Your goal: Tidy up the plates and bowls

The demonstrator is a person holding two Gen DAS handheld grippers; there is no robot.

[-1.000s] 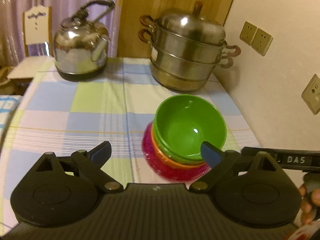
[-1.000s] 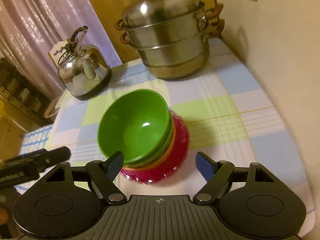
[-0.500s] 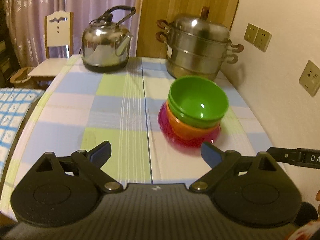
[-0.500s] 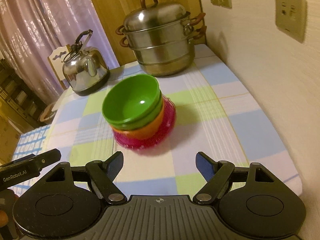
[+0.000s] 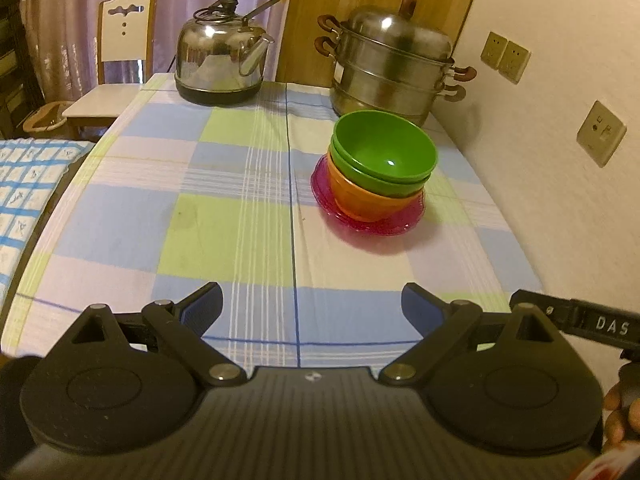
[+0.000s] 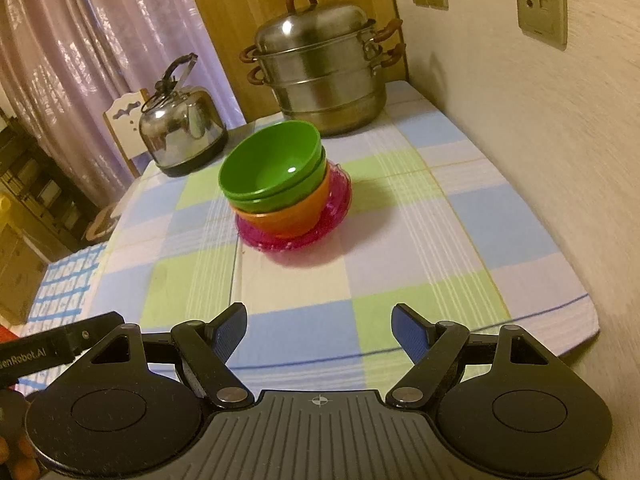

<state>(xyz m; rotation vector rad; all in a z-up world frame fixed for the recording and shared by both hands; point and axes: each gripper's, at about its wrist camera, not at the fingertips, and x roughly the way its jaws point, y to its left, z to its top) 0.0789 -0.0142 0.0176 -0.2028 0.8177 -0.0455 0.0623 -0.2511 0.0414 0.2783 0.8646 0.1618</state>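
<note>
A: Firstly, the left hand-held gripper (image 5: 311,307). Condition?

B: Released. Its blue-padded fingers (image 5: 204,307) stand wide apart with nothing between them, over the near edge of the worktop (image 5: 224,208). It touches none of the dishes.

A: And the right hand-held gripper (image 6: 319,327)?

B: The same: spread open, empty, held above the near edge. Part of each tool shows at the edge of the other's view, so the two sit side by side.

A: Location of the dishes?

B: One stack, on the checked tablecloth (image 6: 400,264), towards the wall side of the worktop and well apart from both tools. At the bottom, a translucent pink plate (image 5: 370,226). On it, an orange bowl (image 5: 368,204). Nested in that, two green bowls; the upper green bowl (image 5: 384,152) sits upright and holds nothing. From the right wrist view the lower green bowl (image 6: 280,200) shows only as a rim band.

A: Anything behind the stack?

B: A tiered steel steamer pot (image 5: 394,68) with a lid, just behind the stack near the wall. A steel kettle (image 5: 222,60) at the far left corner of the worktop. Beyond that, a white chair (image 5: 120,56) before purple curtains (image 5: 80,8). Wall sockets (image 5: 506,56) are mounted above the pot's side.
</note>
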